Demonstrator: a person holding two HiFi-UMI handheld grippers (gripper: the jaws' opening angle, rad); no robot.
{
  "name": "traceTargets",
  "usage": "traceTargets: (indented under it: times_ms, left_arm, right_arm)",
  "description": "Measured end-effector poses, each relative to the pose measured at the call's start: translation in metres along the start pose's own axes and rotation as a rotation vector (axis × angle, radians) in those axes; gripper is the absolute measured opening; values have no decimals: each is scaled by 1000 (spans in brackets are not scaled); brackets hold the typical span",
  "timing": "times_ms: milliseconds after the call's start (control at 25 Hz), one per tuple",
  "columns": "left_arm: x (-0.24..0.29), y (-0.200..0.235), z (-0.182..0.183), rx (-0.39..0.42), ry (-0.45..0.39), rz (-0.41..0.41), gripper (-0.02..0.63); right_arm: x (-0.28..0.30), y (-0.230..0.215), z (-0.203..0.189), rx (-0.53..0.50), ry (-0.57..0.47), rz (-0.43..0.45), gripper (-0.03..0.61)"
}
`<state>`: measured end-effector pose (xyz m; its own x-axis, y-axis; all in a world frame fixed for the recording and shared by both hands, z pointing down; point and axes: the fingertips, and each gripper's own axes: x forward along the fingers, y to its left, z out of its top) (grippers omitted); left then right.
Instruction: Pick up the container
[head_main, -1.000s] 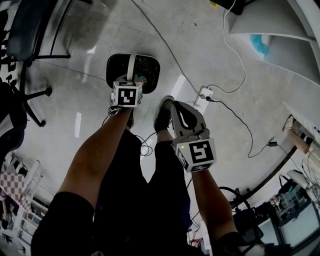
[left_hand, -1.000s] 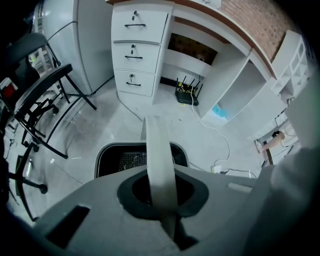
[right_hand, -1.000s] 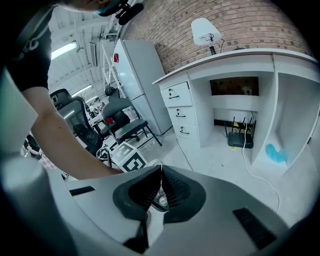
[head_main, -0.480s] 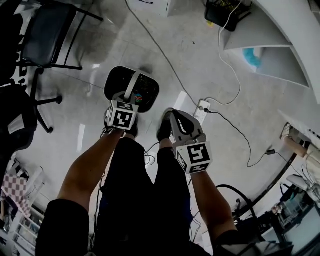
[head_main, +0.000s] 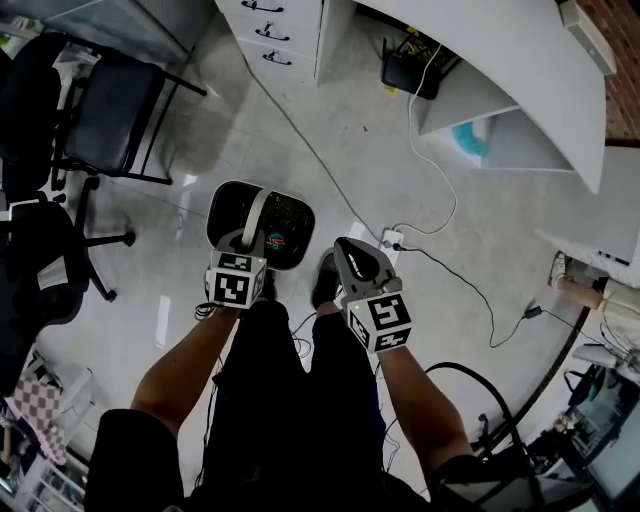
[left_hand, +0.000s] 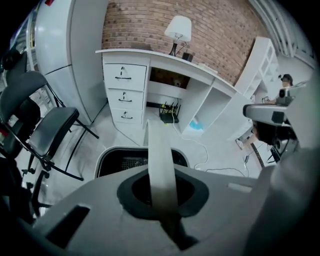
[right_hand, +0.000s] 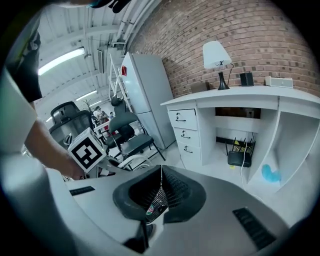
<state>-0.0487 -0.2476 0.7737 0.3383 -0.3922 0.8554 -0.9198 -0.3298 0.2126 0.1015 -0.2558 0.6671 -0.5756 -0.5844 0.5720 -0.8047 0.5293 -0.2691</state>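
While both grippers rise higher than a second ago, container (head_main: 288, 214), black mesh with white handle (head_main: 256, 210), hangs under left gripper (head_main: 248, 240), whose jaws are clamped on that handle. Right gripper (head_main: 343, 250): jaws together, empty, alongside. Container now judged off floor (head_main: 400, 160); pick-up essentially accomplished.

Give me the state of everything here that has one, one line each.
Container: open-topped, hanging by its handle, seemingly off the floor.
Left gripper: shut on that handle.
Right gripper: shut, holding nothing.
Drawers: all shut.
Power strip: cable plugged in.
Chair: unoccupied.
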Motion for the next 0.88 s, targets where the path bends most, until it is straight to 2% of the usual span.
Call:
traceTargets:
  times_ms: [440, 880]
  left_arm:
    - [-103, -36, 50, -21, -51, -48, 11]
    - [-190, -65, 73, -53, -90, -62, 11]
  right_arm:
    - [-49, 6, 59, 36, -53, -39, 9]
    - [-98, 35, 139, -21, -140, -39, 9]
